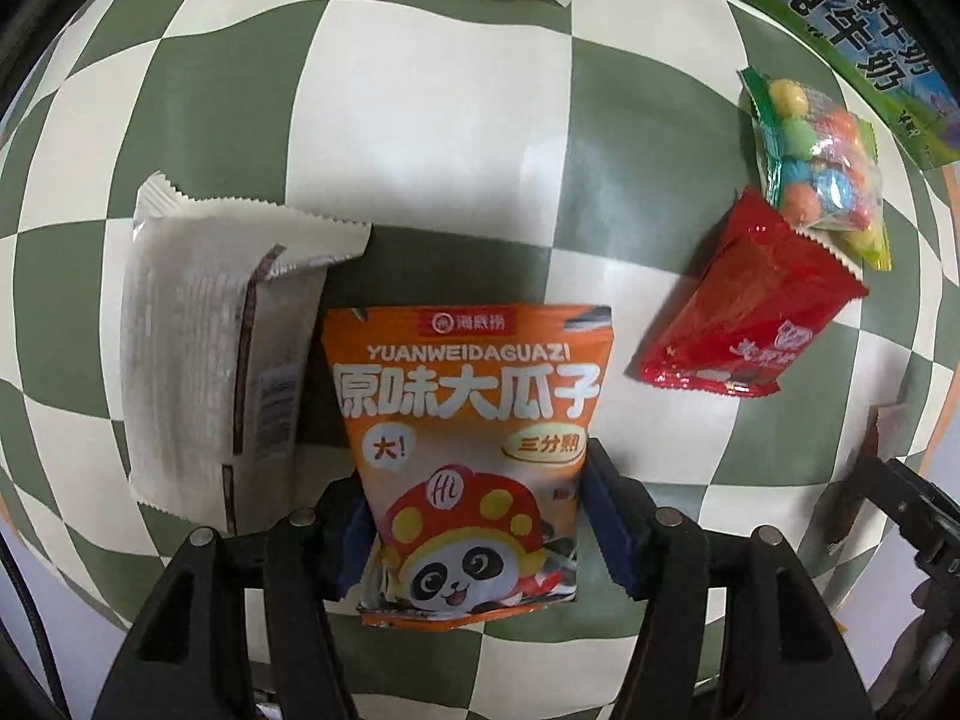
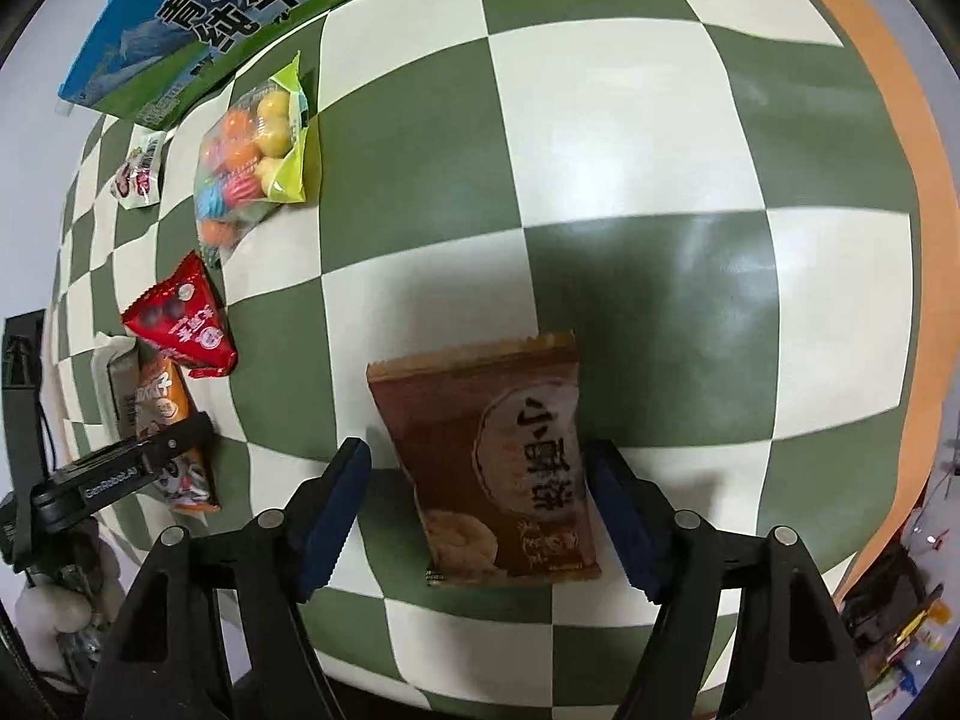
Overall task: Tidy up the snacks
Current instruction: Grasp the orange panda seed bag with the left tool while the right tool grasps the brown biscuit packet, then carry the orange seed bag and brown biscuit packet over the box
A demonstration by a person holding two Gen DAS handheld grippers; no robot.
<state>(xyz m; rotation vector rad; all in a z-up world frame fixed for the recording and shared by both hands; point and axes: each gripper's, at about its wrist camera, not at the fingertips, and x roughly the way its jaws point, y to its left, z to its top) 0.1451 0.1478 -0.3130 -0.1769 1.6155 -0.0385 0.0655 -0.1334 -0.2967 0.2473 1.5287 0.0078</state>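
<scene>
An orange sunflower-seed packet (image 1: 474, 420) with a panda on it lies on the green-and-white checkered cloth (image 1: 432, 150). My left gripper (image 1: 474, 480) points down over it, its blue pads pressed against both sides of the packet's lower half. A brown pastry packet (image 2: 504, 468) lies flat between the fingers of my right gripper (image 2: 480, 450). The right pad touches its edge, while a gap shows at the left pad, so this gripper is open. The right wrist view also shows the orange packet (image 2: 162, 396) at far left under the left gripper's black body.
A white packet (image 1: 222, 360) lies just left of the orange one. A red packet (image 1: 744, 312) and a bag of coloured candy balls (image 1: 822, 174) lie to the right, by a blue-green milk carton box (image 1: 840, 12). A small pink-white packet (image 2: 141, 171) sits near the box.
</scene>
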